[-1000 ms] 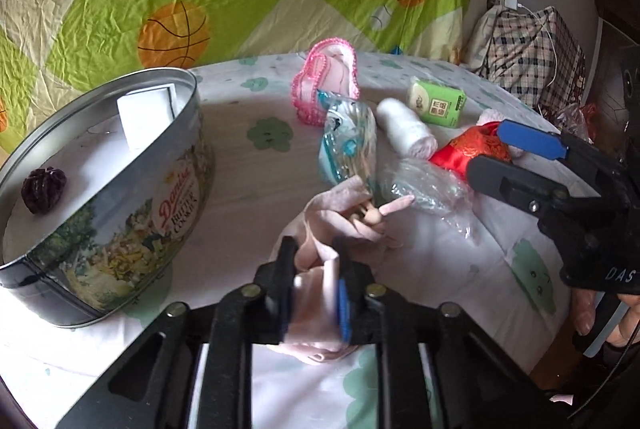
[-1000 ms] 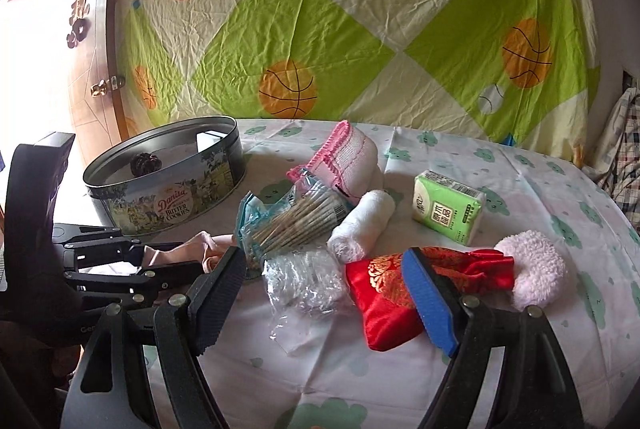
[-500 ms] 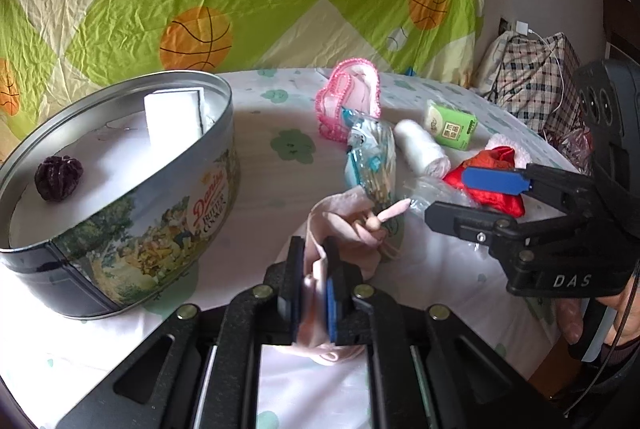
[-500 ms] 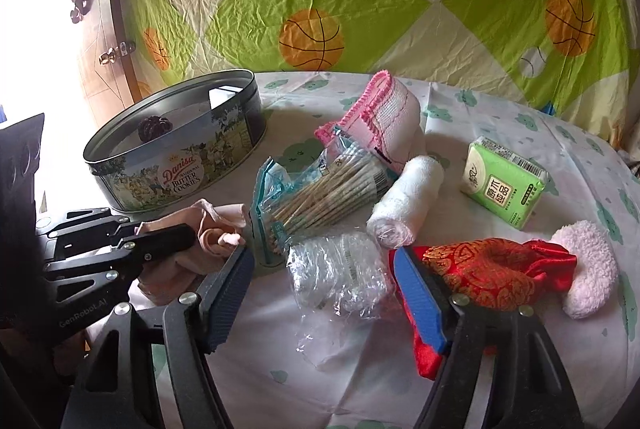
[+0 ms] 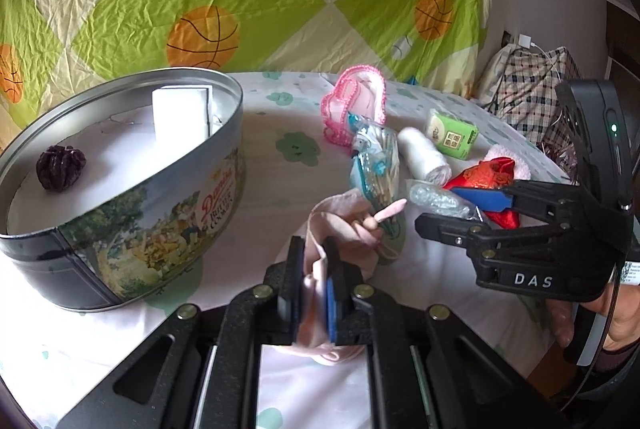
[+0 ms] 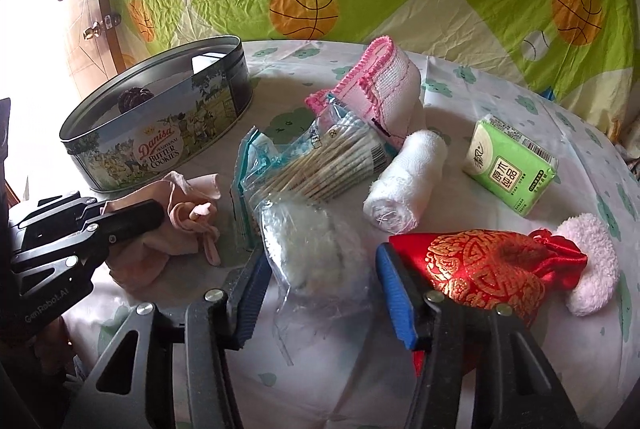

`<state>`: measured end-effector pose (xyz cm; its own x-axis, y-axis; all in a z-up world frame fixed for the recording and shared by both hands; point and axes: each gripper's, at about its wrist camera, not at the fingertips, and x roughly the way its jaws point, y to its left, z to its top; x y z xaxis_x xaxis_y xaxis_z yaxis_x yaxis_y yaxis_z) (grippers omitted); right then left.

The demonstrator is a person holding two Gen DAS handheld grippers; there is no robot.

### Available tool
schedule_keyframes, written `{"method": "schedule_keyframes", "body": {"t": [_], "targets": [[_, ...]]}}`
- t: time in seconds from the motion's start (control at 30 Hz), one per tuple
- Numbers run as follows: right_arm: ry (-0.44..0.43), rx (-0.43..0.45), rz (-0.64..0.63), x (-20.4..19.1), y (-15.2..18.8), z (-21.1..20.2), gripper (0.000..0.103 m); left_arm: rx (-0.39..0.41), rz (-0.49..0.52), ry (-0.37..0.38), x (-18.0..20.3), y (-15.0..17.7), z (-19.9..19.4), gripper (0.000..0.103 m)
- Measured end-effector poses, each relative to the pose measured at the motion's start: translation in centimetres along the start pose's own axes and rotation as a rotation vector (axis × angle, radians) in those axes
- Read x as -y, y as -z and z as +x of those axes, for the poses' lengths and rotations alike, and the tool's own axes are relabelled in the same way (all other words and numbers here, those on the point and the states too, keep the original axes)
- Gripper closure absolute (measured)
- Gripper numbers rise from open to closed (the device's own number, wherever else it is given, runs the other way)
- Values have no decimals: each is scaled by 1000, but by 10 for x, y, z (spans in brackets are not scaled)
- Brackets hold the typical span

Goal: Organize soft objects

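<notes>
- Left gripper (image 5: 314, 279) clamped on pink cloth (image 5: 348, 225), pads pinching a fold; rest of cloth bunched on the tablecloth (image 5: 272, 189) just beside the cookie tin (image 5: 132, 213).
- Right gripper (image 6: 320, 293) spread wide, fingers either side of clear plastic bag (image 6: 316, 249), not squeezing it.
- Red brocade pouch (image 6: 492, 265) touching right finger; fluffy pink puff (image 6: 592, 261) behind it.
- Cotton-swab pack (image 6: 320, 165), rolled white towel (image 6: 404, 181), green tissue pack (image 6: 512, 165), pink-edged cloth (image 6: 380, 85) further back.
- Tin holds a dark ball (image 5: 60, 167) and a white block (image 5: 180, 113).
</notes>
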<state>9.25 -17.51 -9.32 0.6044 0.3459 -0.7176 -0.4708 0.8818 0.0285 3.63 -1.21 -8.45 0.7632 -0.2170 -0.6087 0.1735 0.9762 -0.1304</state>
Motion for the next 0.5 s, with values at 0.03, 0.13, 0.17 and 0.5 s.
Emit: {"method": "schedule_keyframes", "body": {"t": [0.03,0.13,0.17,0.5], "targets": [[7,5,-2,-1,0,-1,47,-1,0,1,0,0,0,96],[18,24,-8,-2,0,-3,58,7,3,-4,1,1,-1,96],[20,33,-3,-1,0,-4,65,10,7,-5,2,1,-1,96],[-15,102,9,2,2,-14,85,58,29,-24,7,2,-8,96]]}}
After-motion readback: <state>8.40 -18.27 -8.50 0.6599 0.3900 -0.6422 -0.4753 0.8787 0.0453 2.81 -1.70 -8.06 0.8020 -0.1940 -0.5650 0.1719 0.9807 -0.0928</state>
